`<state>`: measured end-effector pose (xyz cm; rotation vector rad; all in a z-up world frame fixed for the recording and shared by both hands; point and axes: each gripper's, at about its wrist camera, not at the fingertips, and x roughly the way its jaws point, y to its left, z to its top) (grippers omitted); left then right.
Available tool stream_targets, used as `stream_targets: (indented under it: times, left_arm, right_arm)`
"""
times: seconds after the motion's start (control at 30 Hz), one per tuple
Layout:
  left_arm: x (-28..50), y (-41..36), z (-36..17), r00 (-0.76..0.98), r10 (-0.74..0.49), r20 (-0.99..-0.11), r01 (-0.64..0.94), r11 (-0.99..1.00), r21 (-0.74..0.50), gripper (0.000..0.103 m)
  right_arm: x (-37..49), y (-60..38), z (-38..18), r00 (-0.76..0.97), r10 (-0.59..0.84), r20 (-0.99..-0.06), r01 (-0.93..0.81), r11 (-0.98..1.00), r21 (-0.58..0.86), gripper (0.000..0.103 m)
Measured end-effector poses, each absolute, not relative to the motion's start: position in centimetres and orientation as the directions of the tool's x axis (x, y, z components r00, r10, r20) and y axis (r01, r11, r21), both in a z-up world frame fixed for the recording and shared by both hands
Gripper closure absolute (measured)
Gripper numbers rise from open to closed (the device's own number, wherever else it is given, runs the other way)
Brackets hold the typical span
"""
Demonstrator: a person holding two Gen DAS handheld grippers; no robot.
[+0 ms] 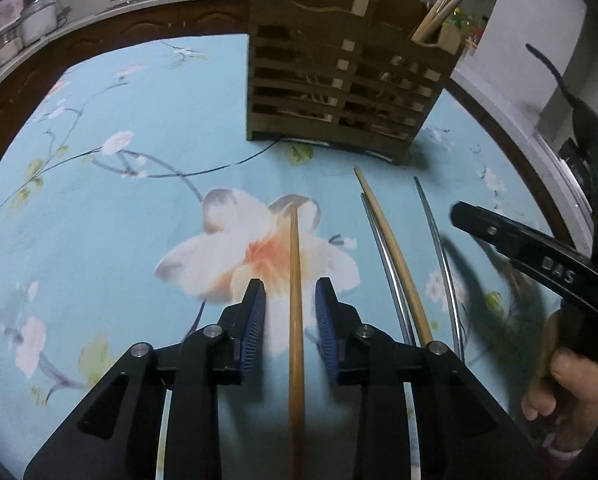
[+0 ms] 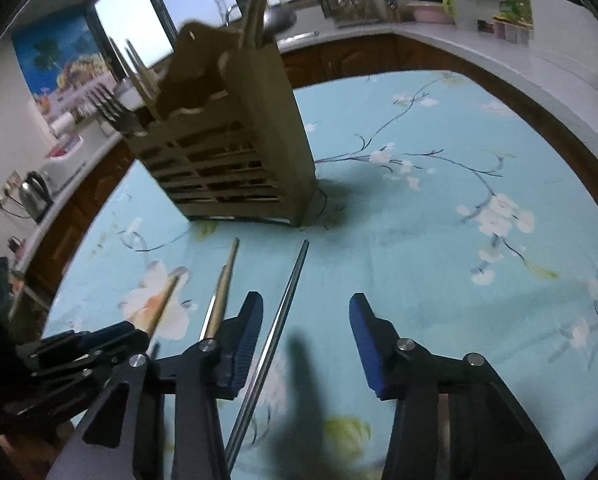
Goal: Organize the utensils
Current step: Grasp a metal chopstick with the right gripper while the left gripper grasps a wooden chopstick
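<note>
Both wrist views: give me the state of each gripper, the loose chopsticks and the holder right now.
Left gripper: open, straddling a wooden chopstick, not clamped.
Right gripper: open, a metal chopstick between its fingers, ungripped.
Second wooden chopstick: flat on the tablecloth.
Second metal chopstick: flat beside it.
Utensil holder: upright, utensils inside.

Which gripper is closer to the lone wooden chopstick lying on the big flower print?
Left. The left gripper straddles the wooden chopstick, jaws open. The right gripper sits further right, around a metal chopstick.

Floral tablecloth [image 2: 439, 216]; daylit window [image 2: 135, 20]
</note>
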<state>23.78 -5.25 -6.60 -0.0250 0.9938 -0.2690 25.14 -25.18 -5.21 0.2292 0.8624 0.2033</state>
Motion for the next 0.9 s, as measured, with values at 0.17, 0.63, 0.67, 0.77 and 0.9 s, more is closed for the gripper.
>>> stream_targets:
  times: [0.17,0.63,0.67,0.77,0.9]
  left_arm:
    - [25.6,-6.4,-6.7,0.533,-0.209,-0.82,0.231,0.968,-0.096,0.075]
    - [25.7,-5.4,-6.2,0.538,-0.283,-0.794,0.271,0.95,-0.155,0.099]
    - [25.3,-4.9,-5.8,0.544,-0.304,-0.782,0.27,0.946,-0.18,0.099]
    - [24.2,-3.7,-4.3,0.571,-0.32,-0.756,0.261,0.944,-0.202,0.099]
    - [22.5,-2.2,-1.5,0.621,-0.352,-0.7,0.257,0.936,-0.242,0.099]
  right_arm:
    - [27.9,-23.8,-6.4,0.602,0.237,-0.762,-0.092,0.969,0.229,0.072]
    - [27.5,-23.1,-6.2,0.603,0.233,-0.763,-0.126,0.972,0.197,0.098]
    - [27.1,-23.3,-5.9,0.609,0.242,-0.756,-0.127,0.97,0.208,0.098]
    - [25.9,-23.9,-4.7,0.623,0.283,-0.729,-0.139,0.958,0.252,0.099]
    - [23.9,-24.7,-2.1,0.663,0.318,-0.677,-0.158,0.944,0.289,0.099]
